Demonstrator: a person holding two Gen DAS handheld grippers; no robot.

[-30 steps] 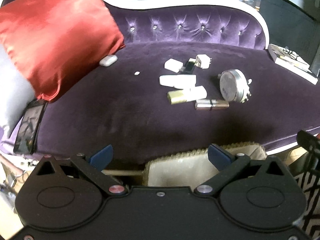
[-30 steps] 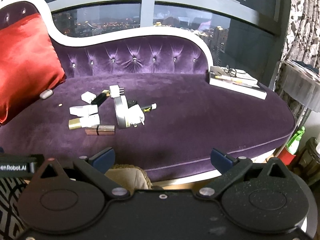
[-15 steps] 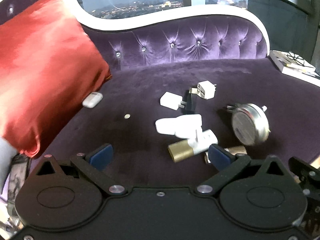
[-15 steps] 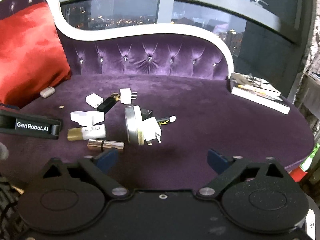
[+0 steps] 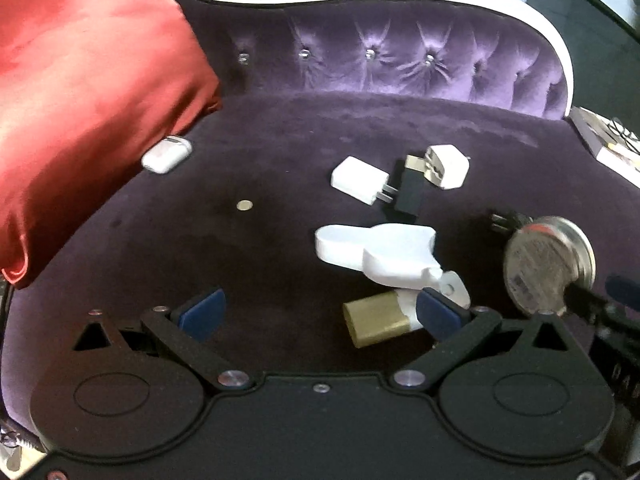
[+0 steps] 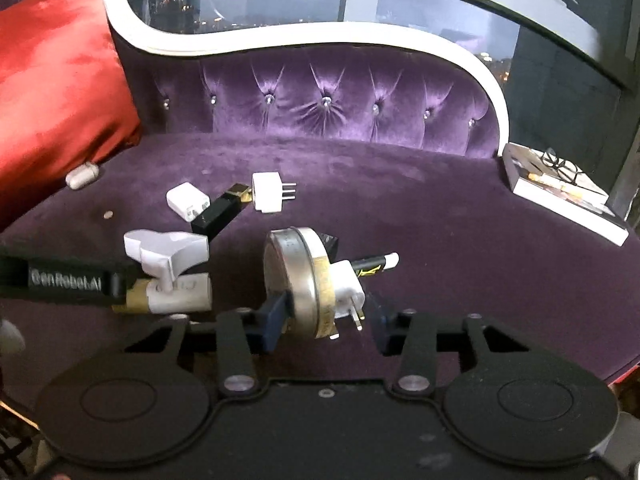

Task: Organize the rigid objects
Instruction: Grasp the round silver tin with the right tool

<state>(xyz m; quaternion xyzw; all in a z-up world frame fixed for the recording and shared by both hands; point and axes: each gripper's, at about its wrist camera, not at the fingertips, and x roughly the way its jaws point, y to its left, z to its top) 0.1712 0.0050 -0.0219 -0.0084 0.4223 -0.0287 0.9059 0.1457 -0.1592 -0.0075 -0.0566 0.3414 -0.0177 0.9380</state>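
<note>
Pads of the right gripper (image 6: 326,322), just closing, should pinch the round silver tin (image 6: 298,280) squarely across its faces.

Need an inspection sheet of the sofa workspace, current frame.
Surface: purple sofa seat, things scattered mid-seat.
Job's things: round tin on edge, white plug against it; square plug, three-pin plug, black stick, gold-and-white tube under a white piece.
Clutter: coin, earbud case by the cushion.
Tongs: left tongs open, empty; right tongs have just been closing around the tin, far pad not yet touching.
Cables: nothing seen.
Surroundings: red cushion, book with glasses, night window.
</note>
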